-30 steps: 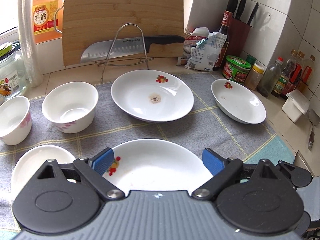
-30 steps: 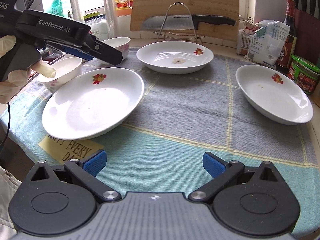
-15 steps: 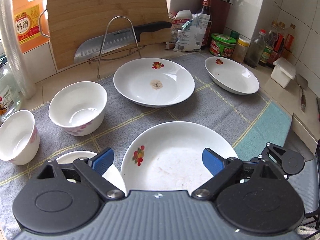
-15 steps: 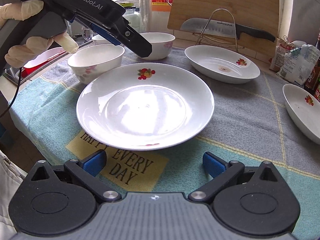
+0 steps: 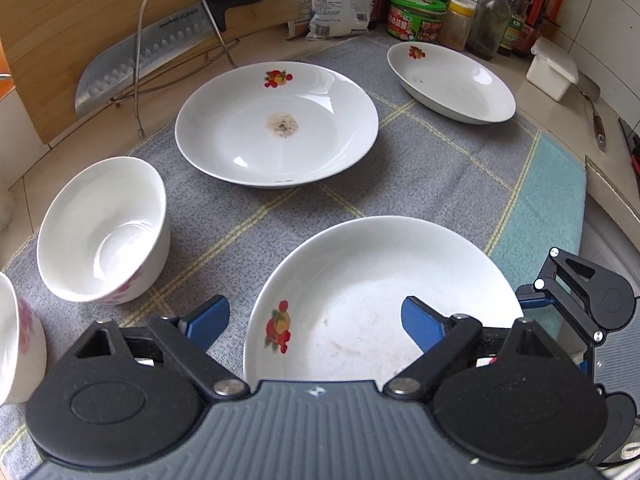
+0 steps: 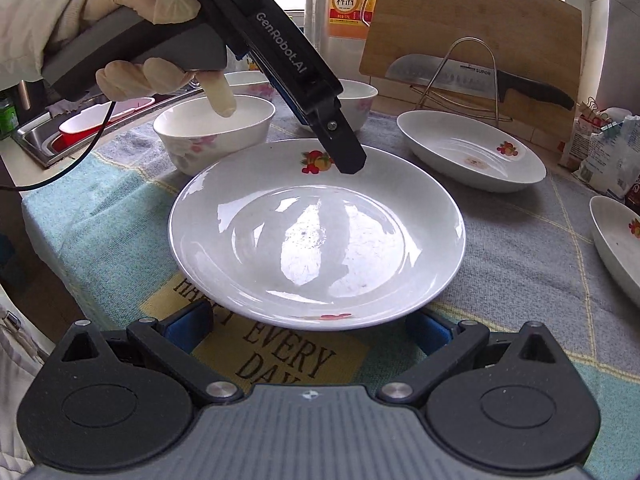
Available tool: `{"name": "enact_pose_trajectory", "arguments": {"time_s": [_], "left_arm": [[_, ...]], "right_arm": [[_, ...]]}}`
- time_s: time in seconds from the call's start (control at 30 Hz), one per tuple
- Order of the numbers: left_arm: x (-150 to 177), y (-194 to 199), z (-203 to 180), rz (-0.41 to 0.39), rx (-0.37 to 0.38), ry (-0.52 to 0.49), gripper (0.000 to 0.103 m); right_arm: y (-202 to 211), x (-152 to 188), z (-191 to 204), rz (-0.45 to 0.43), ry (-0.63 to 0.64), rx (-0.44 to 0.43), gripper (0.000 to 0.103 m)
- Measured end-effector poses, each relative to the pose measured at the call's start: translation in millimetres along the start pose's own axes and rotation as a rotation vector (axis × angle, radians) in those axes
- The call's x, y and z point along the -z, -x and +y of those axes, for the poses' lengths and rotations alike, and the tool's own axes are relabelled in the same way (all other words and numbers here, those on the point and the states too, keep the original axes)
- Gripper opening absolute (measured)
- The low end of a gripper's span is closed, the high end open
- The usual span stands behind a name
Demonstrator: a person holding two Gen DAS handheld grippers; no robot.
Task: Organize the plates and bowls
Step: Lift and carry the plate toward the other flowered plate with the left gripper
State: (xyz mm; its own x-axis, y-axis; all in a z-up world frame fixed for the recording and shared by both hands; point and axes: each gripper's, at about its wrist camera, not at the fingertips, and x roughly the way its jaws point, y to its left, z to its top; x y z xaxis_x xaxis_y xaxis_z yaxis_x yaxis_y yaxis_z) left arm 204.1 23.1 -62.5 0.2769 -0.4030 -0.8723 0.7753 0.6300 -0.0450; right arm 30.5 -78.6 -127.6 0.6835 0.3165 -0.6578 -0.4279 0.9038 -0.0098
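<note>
- Near plate (image 6: 316, 236) sits at the front edge of the surface on the mat (image 5: 440, 168), partly covering its yellow patch printed "EVERY DAY" (the word above is half hidden).
- Left gripper (image 5: 316, 320) comes in steep over the plate's left rim, by the fruit decal. One of its fingers (image 5: 420, 322) is over the plate's inside, the other outside the rim over the mat. Fingers have just been closing, rim between them, not yet pinching: released.
- From the right wrist view its tip looks on or just above the rim; contact not clear.
- Right gripper (image 6: 308, 330) sits low at the plate's near edge, fingers spread wide either side of it, nothing gripped. Likely there to steady or take the other side.
- Judgement: plate is the first pick, to stack on another plate.
- Middle plate (image 5: 276, 124) with a brown stain sits toward the back edge. Third plate (image 5: 452, 80) is at the back right corner.
- Bowls are at the left edge: one (image 5: 104, 232) beside the near plate, another (image 5: 18, 340) cut off by the frame. Right wrist view shows more there; count unclear.
- Knife (image 5: 160, 52) marked "SUPOR" rests in a wire rack (image 5: 176, 32) against the cutting board (image 6: 472, 28), clear of the work area.
- Gripper body reads "GenRobot.AI". Orange bottle (image 6: 350, 0) label reads "料酒".
- Gloved hand (image 6: 100, 36) holds the left gripper's handle.
</note>
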Motion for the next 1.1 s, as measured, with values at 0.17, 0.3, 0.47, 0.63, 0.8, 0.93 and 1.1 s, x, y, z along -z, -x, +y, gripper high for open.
{"name": "enact_pose_trajectory", "arguments": {"time_s": [0.17,0.3,0.47,0.63,0.8,0.93,1.1], "left_arm": [[-5,-8,1,0.038,0.037,-0.002,0.089],[-8,-14,3,0.07,0.051,-0.004,0.089],[-10,-21,5,0.103,0.076,-0.006,0.086],[-12,-24,4,0.135,0.081,-0.036,0.085],[-15,-28,7,0.166,0.096,-0.046,0.085],[-15,-31,6,0.18,0.101,-0.058,0.084],[-16,-33,5,0.188,0.106,-0.065,0.084]], "right_arm": [[1,3,-1,-0.019,-0.003,-0.002,0.103],[0,4,-1,-0.031,-0.001,-0.002,0.103],[2,4,-1,-0.03,-0.006,0.005,0.103],[0,1,0,-0.007,-0.008,0.01,0.103],[0,-2,1,0.008,-0.017,0.017,0.103],[0,-3,3,0.017,-0.018,0.021,0.103],[-1,-8,2,0.022,-0.027,0.032,0.103]]}}
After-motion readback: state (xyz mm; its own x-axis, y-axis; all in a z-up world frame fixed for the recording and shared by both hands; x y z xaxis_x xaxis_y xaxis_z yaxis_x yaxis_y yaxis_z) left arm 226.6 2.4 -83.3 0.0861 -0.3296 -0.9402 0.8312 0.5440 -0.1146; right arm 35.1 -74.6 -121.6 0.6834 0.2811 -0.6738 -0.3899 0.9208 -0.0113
